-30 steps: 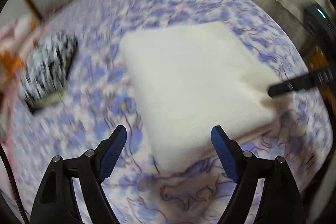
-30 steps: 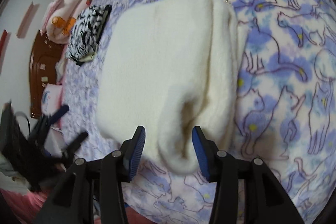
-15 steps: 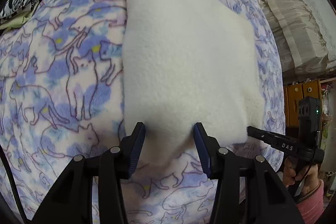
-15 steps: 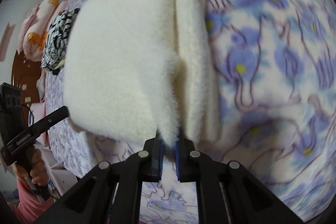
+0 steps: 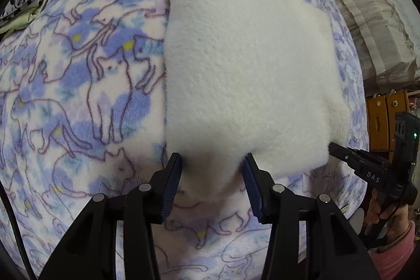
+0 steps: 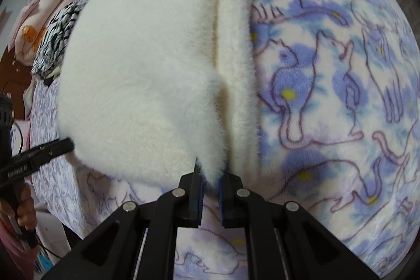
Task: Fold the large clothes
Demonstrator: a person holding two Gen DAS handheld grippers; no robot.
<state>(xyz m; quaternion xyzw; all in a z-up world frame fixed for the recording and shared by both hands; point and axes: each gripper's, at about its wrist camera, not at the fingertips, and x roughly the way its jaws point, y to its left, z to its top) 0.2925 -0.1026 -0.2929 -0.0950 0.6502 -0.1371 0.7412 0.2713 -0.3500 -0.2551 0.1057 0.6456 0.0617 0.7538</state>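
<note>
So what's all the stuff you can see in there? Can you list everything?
fleece: one, cream white, folded, lying on the blanket
blanket: one, purple and blue with cats, spread over the bed
zebra cloth: one, black and white, folded on the blanket past the fleece
pillow: one, pink with orange print, behind the zebra cloth
cabinet: one, brown wood, beside the bed
left gripper: one, black with blue pads, jaws closing around a near corner of the fleece
right gripper: one, black with blue pads, pinching the other near corner
hand: one, in a pink sleeve, holding the right gripper's handle
</note>
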